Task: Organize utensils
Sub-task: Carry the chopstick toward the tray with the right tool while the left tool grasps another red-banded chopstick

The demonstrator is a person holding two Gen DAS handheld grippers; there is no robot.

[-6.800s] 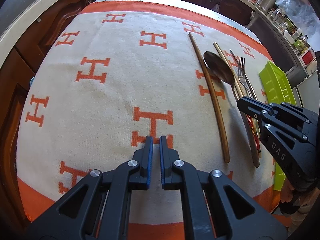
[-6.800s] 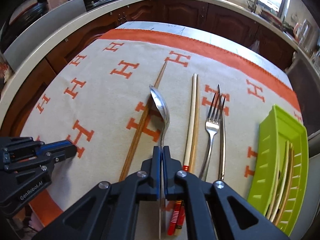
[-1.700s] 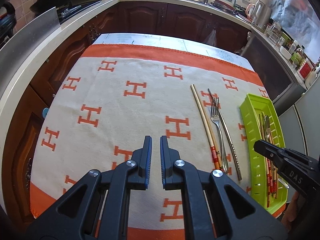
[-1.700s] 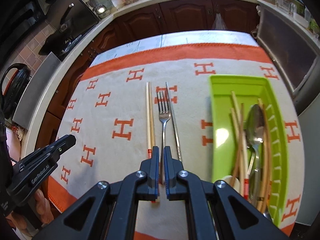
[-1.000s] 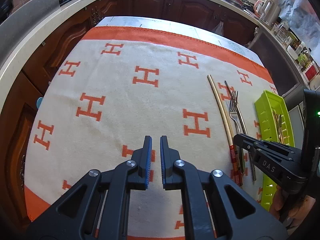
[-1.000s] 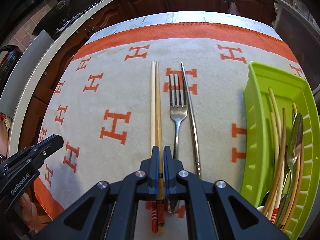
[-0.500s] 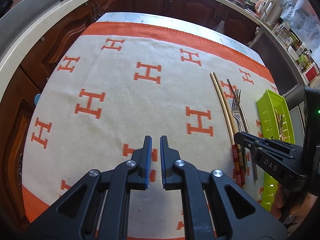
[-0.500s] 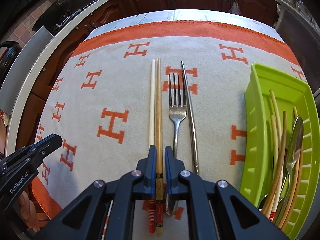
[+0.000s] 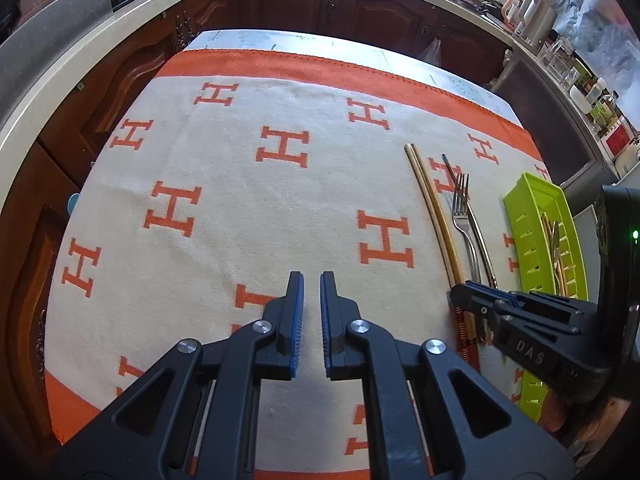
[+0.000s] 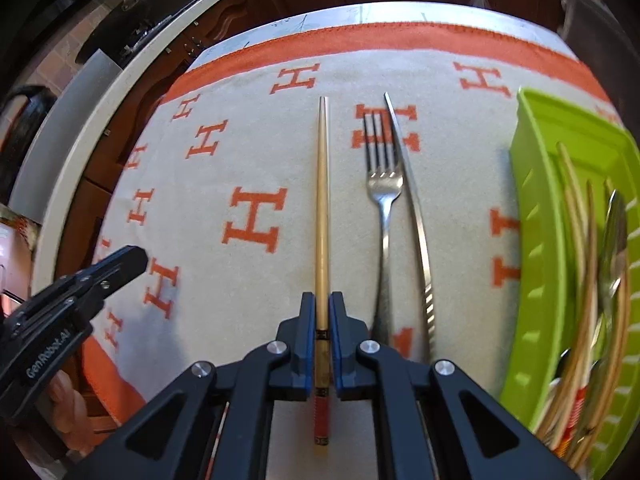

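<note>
A pair of wooden chopsticks (image 10: 322, 200) with red ends lies on the H-patterned cloth (image 10: 248, 168). My right gripper (image 10: 323, 300) is down on them near their red ends, its jaws closing, blue pads pressing both sides; here the pair looks like one stick. To their right lie a steel fork (image 10: 384, 184) and a slim metal chopstick (image 10: 416, 216). In the left wrist view the chopsticks (image 9: 430, 200), the fork (image 9: 460, 208) and the right gripper (image 9: 460, 292) sit at the right. My left gripper (image 9: 311, 280) hovers shut over bare cloth with nothing in it.
A lime-green slotted tray (image 10: 532, 240) at the right edge holds several chopsticks and a spoon (image 10: 612, 240). The left gripper (image 10: 136, 256) and a hand show at the lower left. Dark wooden cabinets and a pale countertop ring the table.
My right gripper's jaws spread slightly around the chopsticks and then closed on them, and the two sticks drew together. The left gripper kept still.
</note>
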